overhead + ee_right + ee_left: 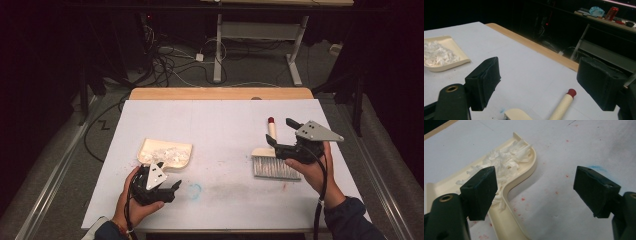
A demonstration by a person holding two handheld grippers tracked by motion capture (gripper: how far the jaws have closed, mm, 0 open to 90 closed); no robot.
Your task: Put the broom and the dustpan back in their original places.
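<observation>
Looking at the table right now, the sweeping job seems basically wrapped up. The cream dustpan (165,152) sits left of the middle of the worktop, closer to the near edge than the far one, and it's got a heap of white shredded scraps (164,151) piled inside. A few crumbs look like they sit just off its rim on the near-left side, hard to be sure though.

The little hand brush (272,161) lies flat over toward the right edge of the worktop, bristles toward the person, its pale handle with the red tip (271,120) pointing at the far edge. Nobody's holding it: the right gripper (283,135) hangs just over the handle with its jaws spread wide, nothing between them, so I'd say it has let the brush go.

The left gripper (172,189) is down near the near edge, just in front of the dustpan, jaws also wide apart and empty. In the left gripper view the pan's handle (506,220) runs right beside the left-hand jaw, not clamped.

So my read: scraps collected, tools set down. If anything's next, it's probably the left gripper closing on that pan handle and lifting it level so the scraps don't slide out the open front. That'd need a squarer line-up on the handle first. There's a faint blue smudge (194,189) and some reddish specks on the white sheet (220,120), nothing in the way.
</observation>
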